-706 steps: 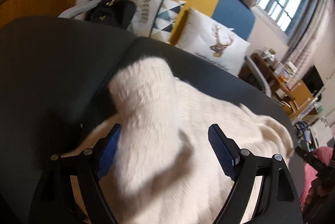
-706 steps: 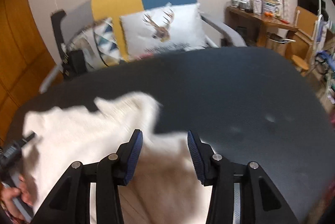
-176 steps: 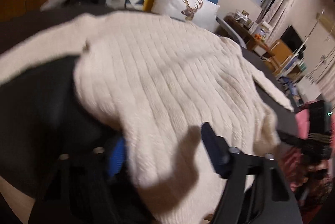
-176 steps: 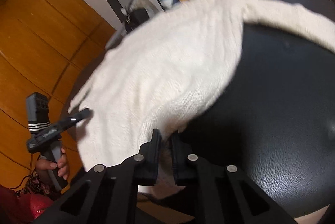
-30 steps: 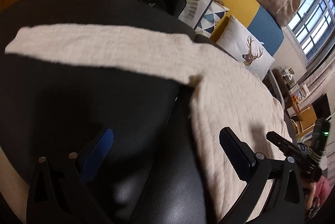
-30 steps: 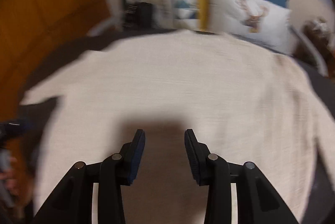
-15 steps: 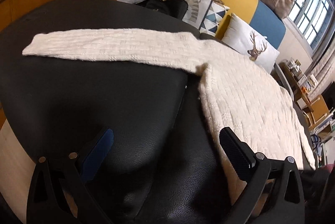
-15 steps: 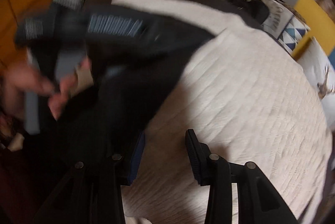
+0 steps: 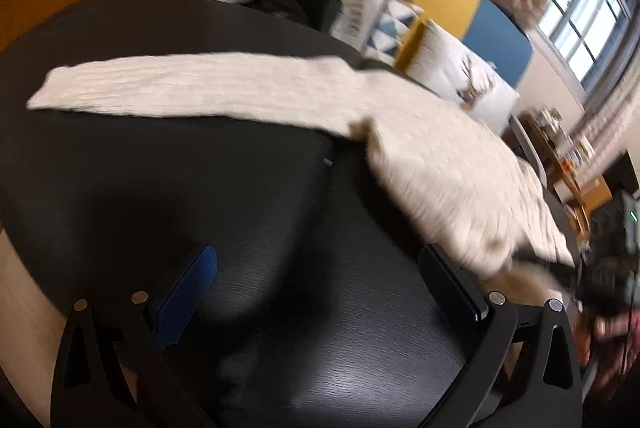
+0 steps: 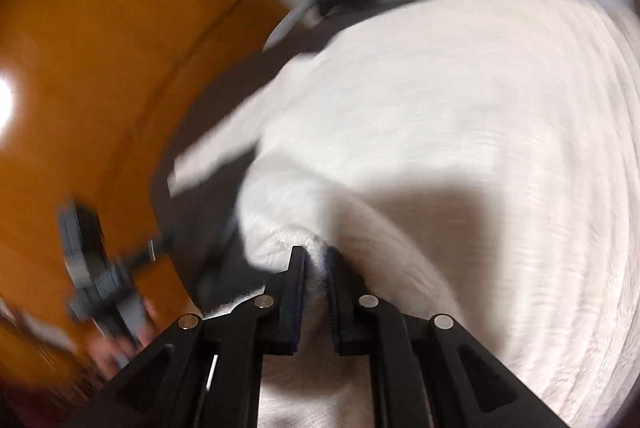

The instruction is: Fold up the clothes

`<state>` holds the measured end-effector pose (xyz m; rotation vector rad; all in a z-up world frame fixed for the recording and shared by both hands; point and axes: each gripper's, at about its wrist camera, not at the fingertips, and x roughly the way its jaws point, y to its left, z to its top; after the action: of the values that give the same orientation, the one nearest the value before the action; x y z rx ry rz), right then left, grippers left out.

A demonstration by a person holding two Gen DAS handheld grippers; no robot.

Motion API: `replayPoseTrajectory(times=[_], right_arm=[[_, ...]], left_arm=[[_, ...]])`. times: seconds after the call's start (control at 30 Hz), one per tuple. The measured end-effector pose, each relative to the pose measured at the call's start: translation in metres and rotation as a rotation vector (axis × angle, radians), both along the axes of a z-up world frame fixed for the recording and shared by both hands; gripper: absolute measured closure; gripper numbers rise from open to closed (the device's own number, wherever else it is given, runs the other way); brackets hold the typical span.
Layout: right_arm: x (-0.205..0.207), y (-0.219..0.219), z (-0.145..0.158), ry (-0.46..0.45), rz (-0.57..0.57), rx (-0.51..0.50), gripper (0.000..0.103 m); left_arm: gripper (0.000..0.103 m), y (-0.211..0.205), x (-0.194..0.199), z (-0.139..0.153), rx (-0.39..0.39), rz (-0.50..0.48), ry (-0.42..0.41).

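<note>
Across black table (image 9: pixel 200 187), cream sweater (image 9: pixel 440 163) lies spread, sleeve (image 9: pixel 180 91) reaching frame's left. My right gripper (image 10: pixel 316 260) pinches hem, low centre; left gripper (image 9: pixel 316 268) jaws spread, empty. I'd lift hem evenly, avoid bunching.

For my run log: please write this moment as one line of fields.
phase: folding | left gripper: open, empty, over black table | right gripper: shut on sweater hem | sleeve: spread flat
</note>
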<state>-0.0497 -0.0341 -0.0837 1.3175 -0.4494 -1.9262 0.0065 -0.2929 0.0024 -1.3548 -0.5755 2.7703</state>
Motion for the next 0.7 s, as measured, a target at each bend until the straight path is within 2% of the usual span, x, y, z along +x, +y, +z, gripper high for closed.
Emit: replayPoseTrajectory(times=[0.13,0.23,0.27,0.33,0.43,0.47,0.57,0.6,0.63,0.7], right_arm=[[-0.030,0.061,-0.031,-0.133,-0.129,-0.199,0.098],[-0.032,0.103,-0.058,-0.207,-0.234,-0.291,0.098],[-0.032,0.115,-0.068,-0.219,-0.264,-0.277,0.103],[-0.027,0.127,-0.072,-0.183,-0.263,-0.328,0.103],[-0.021,0.123,-0.063,-0.060,-0.224,-0.196,0.103],[-0.021,0.124,-0.062,-0.044,-0.221,-0.182,0.103],[-0.022,0.130,-0.059,-0.027,-0.215,-0.148,0.103],[-0.019,0.121,-0.054,-0.019,-0.212,-0.124,0.101],[-0.017,0.111,-0.049,-0.011,-0.208,-0.100,0.090],[-0.010,0.095,-0.029,0.044,-0.168,-0.045,0.076]], left_arm=[[0.000,0.033,-0.009,-0.003,-0.013,-0.106,-0.027],[0.000,0.067,-0.015,-0.003,-0.057,-0.202,-0.033],[0.000,0.079,-0.017,-0.002,-0.082,-0.235,-0.032],[0.000,0.100,-0.020,-0.004,-0.132,-0.293,-0.035],[0.000,0.122,-0.019,-0.010,-0.191,-0.352,-0.053],[0.000,0.125,-0.018,-0.013,-0.198,-0.361,-0.058],[0.000,0.118,-0.015,-0.015,-0.151,-0.344,-0.068],[0.000,0.116,-0.014,-0.016,-0.133,-0.338,-0.071],[0.000,0.113,-0.014,-0.016,-0.121,-0.333,-0.076],[0.000,0.111,-0.013,-0.016,-0.116,-0.329,-0.081]])
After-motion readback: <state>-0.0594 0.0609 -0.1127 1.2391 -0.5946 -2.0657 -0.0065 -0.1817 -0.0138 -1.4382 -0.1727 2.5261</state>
